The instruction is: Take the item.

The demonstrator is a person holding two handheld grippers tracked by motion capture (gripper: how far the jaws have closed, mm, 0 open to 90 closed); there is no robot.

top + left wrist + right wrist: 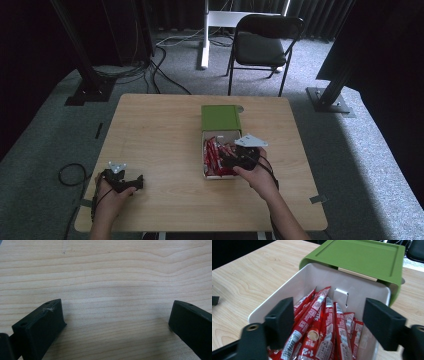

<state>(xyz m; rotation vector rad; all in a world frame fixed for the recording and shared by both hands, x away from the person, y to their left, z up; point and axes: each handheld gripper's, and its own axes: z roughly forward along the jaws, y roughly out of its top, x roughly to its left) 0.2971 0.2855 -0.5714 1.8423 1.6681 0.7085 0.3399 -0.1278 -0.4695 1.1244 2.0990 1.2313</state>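
high view: the table takes the middle of the frame. a white box sits right of centre, its green lid flipped open toward the top. red sachets fill the box. the right gripper hovers over them. the left gripper rests on the table at lower left, well apart from the box.

left gripper view: jaws spread wide over bare wood, nothing between them.

right gripper view: jaws are apart, straddling the sachets in the lower centre, pads not pressing on any. the lid lies at the top.

judging from this, the box is opened and the reach made; gripping a sachet and lifting it out are left.
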